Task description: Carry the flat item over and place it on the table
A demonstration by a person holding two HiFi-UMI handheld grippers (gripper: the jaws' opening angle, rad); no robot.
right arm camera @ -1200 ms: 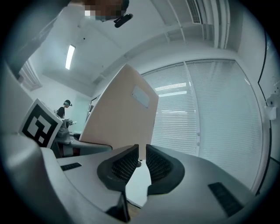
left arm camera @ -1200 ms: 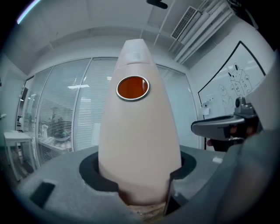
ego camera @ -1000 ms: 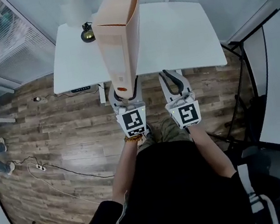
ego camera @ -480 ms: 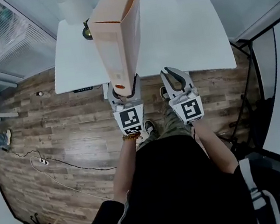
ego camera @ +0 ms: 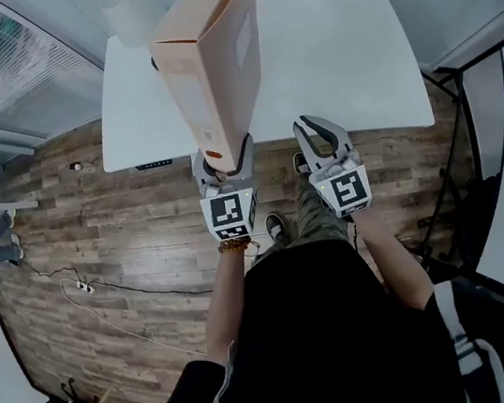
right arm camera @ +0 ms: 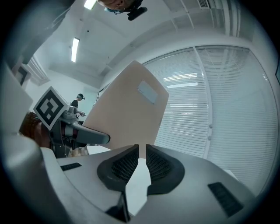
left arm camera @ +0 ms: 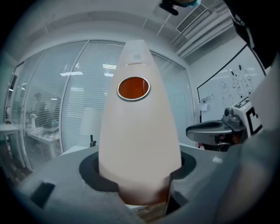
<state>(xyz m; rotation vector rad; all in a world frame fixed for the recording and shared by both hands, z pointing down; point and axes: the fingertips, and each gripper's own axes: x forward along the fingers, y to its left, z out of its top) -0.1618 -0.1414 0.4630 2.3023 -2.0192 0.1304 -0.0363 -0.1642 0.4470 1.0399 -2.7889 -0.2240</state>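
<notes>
Shoes and trouser legs sit lowest in my head view, over the wood floor (ego camera: 125, 235). Just ahead, my left gripper (ego camera: 223, 160) has its jaws clamped on the lower end of the binder's (left arm camera: 140, 131) spine, pads pressed to either side, with the round finger hole showing higher up. The binder stands nearly upright out of that grip, off every surface, and leans slightly to the left. Beside it, my right gripper (right arm camera: 142, 153) is empty, its jaws drawn almost together with only a thin slit between the pads. Both grippers hang over the floor, just short of the white table's (ego camera: 334, 59) near edge. Beyond the table I see glass walls with blinds (right arm camera: 218, 96).
</notes>
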